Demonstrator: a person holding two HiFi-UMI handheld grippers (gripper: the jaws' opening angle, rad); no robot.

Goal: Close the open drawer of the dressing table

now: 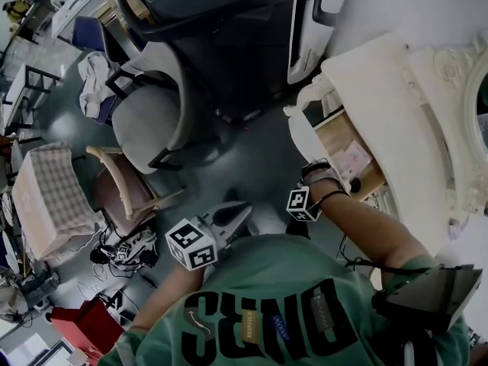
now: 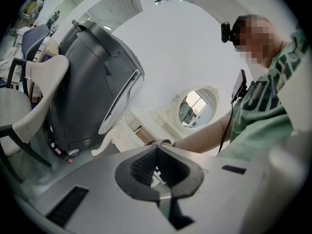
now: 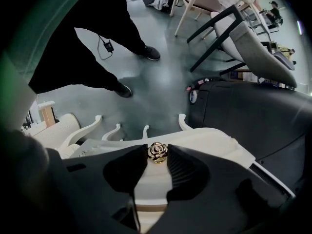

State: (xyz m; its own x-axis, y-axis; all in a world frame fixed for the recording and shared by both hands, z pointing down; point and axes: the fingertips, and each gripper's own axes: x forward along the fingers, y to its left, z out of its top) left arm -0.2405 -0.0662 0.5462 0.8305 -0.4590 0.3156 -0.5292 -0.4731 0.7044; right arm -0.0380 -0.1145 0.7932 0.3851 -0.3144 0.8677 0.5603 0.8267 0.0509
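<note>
Right gripper view is showing my right gripper (image 3: 157,153) closing on the gold rose knob (image 3: 157,151) of the open drawer (image 3: 195,143). The knob is sitting right between my fingertips, and both pads are looking pressed against its sides, so the jaws are standing fairly wide but filled by the knob. Just below the knob, running down the gap between my jaws, the cream drawer front (image 3: 152,182) is facing me, with a strip of bare wood under it. Beyond my fingertips the grey floor (image 3: 146,82) is falling away.

I am judging the knob to be small, hard and probably slick metal, a poor thing to squeeze hard or twist. The drawer itself is looking like a light wooden box that is sliding stiffly on plain runners. I am expecting it to handle best with a straight push through the front panel beside the knob, since an angled shove is likely to jam it.

In the head view the drawer (image 1: 343,147) is standing out from the dressing table (image 1: 381,90), directly ahead of the right gripper (image 1: 324,175). My left gripper (image 2: 157,147) is hanging well apart from it, its jaws together on nothing.
</note>
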